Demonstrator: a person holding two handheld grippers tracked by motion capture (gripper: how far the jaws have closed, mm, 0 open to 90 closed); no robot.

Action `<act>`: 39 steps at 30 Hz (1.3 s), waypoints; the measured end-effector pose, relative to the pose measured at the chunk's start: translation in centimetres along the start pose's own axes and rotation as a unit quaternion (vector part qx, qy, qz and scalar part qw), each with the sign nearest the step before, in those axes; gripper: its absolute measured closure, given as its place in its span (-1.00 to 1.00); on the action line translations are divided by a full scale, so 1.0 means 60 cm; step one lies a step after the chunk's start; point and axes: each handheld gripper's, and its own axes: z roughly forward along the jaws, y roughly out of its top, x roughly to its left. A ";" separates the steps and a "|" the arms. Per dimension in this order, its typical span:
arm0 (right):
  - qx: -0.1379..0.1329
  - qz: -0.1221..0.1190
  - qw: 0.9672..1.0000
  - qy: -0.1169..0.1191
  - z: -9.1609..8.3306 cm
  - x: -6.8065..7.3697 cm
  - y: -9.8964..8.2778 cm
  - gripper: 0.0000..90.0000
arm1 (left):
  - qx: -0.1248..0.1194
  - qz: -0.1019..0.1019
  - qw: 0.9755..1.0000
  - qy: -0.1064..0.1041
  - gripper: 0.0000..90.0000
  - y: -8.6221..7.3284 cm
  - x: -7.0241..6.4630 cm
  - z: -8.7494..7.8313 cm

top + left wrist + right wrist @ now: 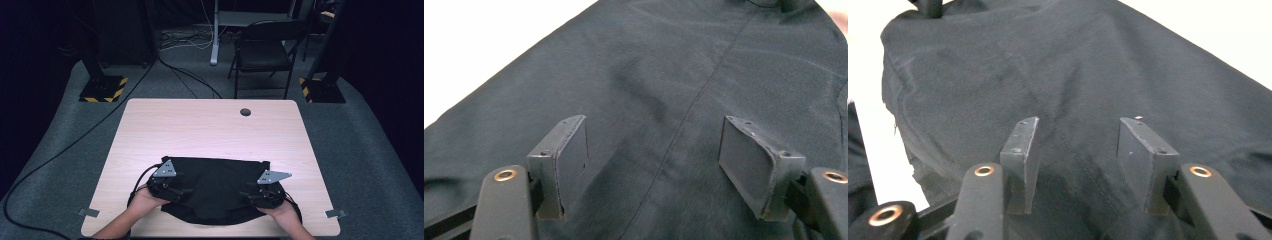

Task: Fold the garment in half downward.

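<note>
Left gripper (176,192): held in the person's left hand (145,199) over the left part of the black garment (215,187), near the table's front edge. In the left gripper view its 2 jaws stand apart above the cloth, with flat fabric and 1 thin seam line running between them; the pads (751,167) press on nothing, and nothing is gripped.

Right gripper (254,194): held in the person's right hand (281,207) over the right part of the same garment. In the right gripper view its jaws stand partly apart above the dark cloth, with a stitched seam under the gap; nothing is clamped.

Black garment: lies spread flat on the front half of the light wooden table (210,125), centred between the left and right edges. Its rounded near edge comes close to the table's front edge; its far edge runs roughly straight across the middle.

Other items: 1 round cable hole (245,112) near the table's far edge; 1 folding chair (265,50) on the floor beyond the table.
</note>
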 end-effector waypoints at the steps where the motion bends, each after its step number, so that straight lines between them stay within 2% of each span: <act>1: 0.003 -0.006 1.000 0.003 0.003 0.001 0.000 0.12 | 0.004 0.002 1.000 -0.001 -0.38 0.001 -0.001 0.004; 2: 0.006 -0.013 1.000 0.002 0.007 0.001 -0.001 0.10 | 0.006 0.003 1.000 -0.001 -0.38 0.000 -0.001 0.008; 13: 0.035 -0.007 0.999 0.005 0.029 -0.001 -0.019 0.03 | 0.036 -0.003 0.999 0.000 -0.38 -0.019 0.006 0.023; 21: 0.044 -0.020 0.999 -0.006 0.032 0.003 -0.025 0.00 | 0.056 0.018 0.998 0.006 -0.33 -0.027 0.003 0.027; 25: 0.049 -0.021 0.999 -0.009 0.035 0.004 -0.029 -0.01 | 0.059 0.016 0.998 0.001 -0.32 -0.032 0.006 0.027; 27: 0.049 -0.026 0.998 -0.012 0.035 0.006 -0.031 0.00 | 0.059 0.022 0.998 0.000 -0.32 -0.033 0.006 0.026; 30: 0.051 -0.045 0.997 -0.019 0.035 0.011 -0.033 0.01 | 0.061 0.027 0.998 -0.003 -0.32 -0.034 0.006 0.025; 39: 0.056 -0.056 0.997 -0.011 0.030 0.004 -0.035 0.04 | 0.065 0.026 0.998 -0.002 -0.30 -0.029 -0.001 0.030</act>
